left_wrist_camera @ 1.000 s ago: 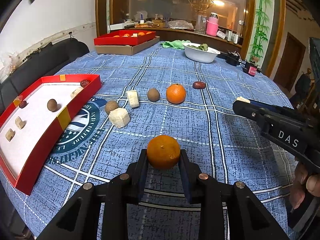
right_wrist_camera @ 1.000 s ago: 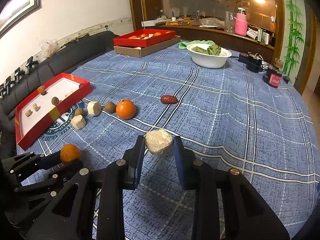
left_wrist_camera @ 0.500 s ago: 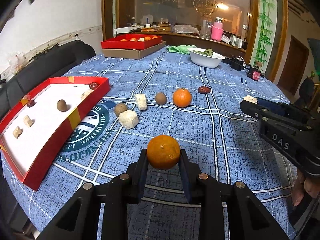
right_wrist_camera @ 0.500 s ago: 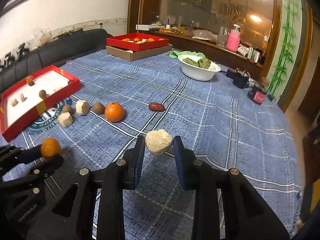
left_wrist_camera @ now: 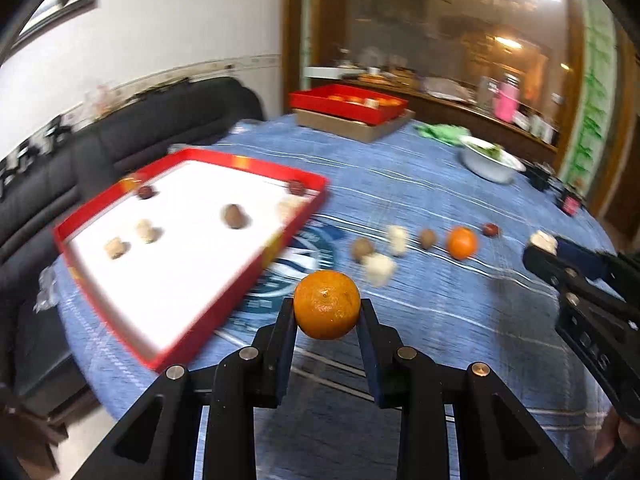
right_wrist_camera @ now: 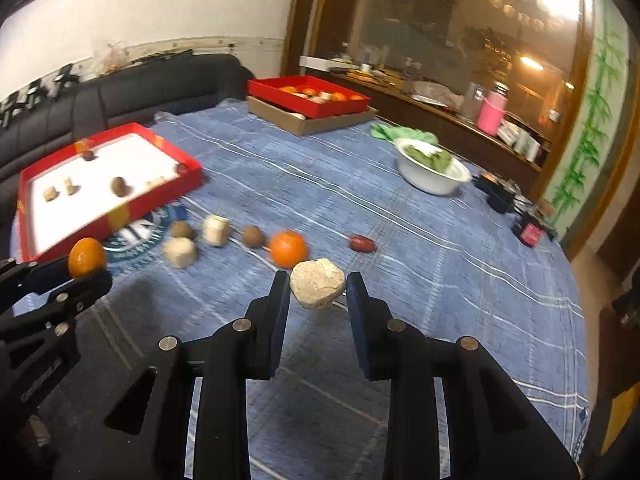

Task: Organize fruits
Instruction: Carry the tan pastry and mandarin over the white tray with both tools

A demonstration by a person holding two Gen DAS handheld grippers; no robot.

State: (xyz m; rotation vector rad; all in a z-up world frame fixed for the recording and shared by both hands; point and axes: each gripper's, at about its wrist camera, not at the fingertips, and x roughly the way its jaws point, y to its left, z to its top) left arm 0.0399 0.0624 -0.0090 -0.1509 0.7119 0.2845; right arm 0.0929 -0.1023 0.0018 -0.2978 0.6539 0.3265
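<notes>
My left gripper [left_wrist_camera: 327,312] is shut on an orange [left_wrist_camera: 327,304] and holds it above the blue cloth, just right of the red tray [left_wrist_camera: 192,320]; it also shows in the right wrist view [right_wrist_camera: 86,258]. My right gripper [right_wrist_camera: 318,290] is shut on a pale beige lump [right_wrist_camera: 317,283], seen from the left wrist too [left_wrist_camera: 543,241]. The red tray [right_wrist_camera: 160,196] holds several small brown, dark red and beige pieces. On the cloth lie a second orange [right_wrist_camera: 287,249], two brown round fruits [right_wrist_camera: 253,236], two beige chunks [right_wrist_camera: 180,252] and a red date [right_wrist_camera: 363,243].
A second red tray on a cardboard box [right_wrist_camera: 312,114] stands at the table's far side. A white bowl of greens [right_wrist_camera: 432,170] and small dark items [right_wrist_camera: 500,196] sit far right. A black sofa [right_wrist_camera: 120,92] lines the left edge.
Both grippers have risen and swung left with their loads held. The red tray is now larger and nearer the left gripper; the view is motion-blurred.
</notes>
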